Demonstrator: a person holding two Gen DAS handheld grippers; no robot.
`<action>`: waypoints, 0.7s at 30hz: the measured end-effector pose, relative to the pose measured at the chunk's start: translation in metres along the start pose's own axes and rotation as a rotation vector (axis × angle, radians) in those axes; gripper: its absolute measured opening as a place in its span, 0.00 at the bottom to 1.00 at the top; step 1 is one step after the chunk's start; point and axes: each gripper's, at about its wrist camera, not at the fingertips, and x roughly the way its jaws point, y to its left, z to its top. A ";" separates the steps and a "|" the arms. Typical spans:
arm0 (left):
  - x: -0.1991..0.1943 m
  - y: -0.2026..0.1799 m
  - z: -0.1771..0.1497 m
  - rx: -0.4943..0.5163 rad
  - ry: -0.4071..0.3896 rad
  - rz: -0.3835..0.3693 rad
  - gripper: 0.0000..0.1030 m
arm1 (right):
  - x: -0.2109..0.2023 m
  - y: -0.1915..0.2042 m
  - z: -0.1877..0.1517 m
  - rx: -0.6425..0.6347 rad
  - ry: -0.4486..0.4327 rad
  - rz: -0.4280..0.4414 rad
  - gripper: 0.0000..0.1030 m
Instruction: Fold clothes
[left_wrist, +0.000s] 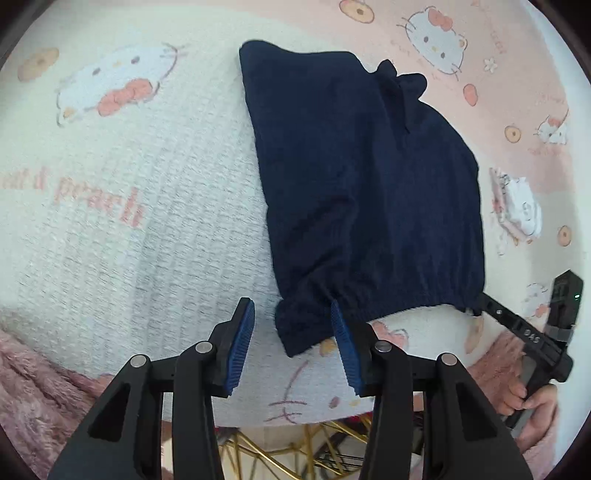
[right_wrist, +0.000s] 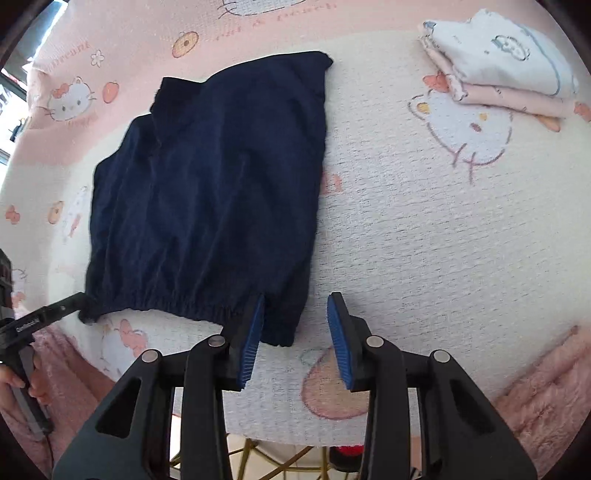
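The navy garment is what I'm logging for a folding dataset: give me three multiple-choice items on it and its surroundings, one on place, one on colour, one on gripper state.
1. Where does the folded stack lie?
A. On the navy garment
B. Apart from it, on the blanket
C. In a gripper

2. The finger pads' colour?
A. Blue
B. Red
C. White

3. The grippers at the elastic hem?
A. Both shut
B. Both open
C. Absent

B: blanket separates it from the navy garment.
A: the pads are blue.
B: the left gripper and right gripper gape.
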 end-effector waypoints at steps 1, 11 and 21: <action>0.005 -0.001 -0.002 0.002 0.009 0.004 0.45 | 0.000 0.001 0.000 0.001 0.004 0.030 0.34; -0.003 -0.019 -0.006 0.067 -0.039 0.025 0.17 | -0.007 0.022 -0.016 -0.127 -0.025 0.032 0.06; -0.006 -0.035 -0.048 0.152 0.006 0.058 0.18 | -0.018 0.032 -0.041 -0.085 0.018 0.037 0.07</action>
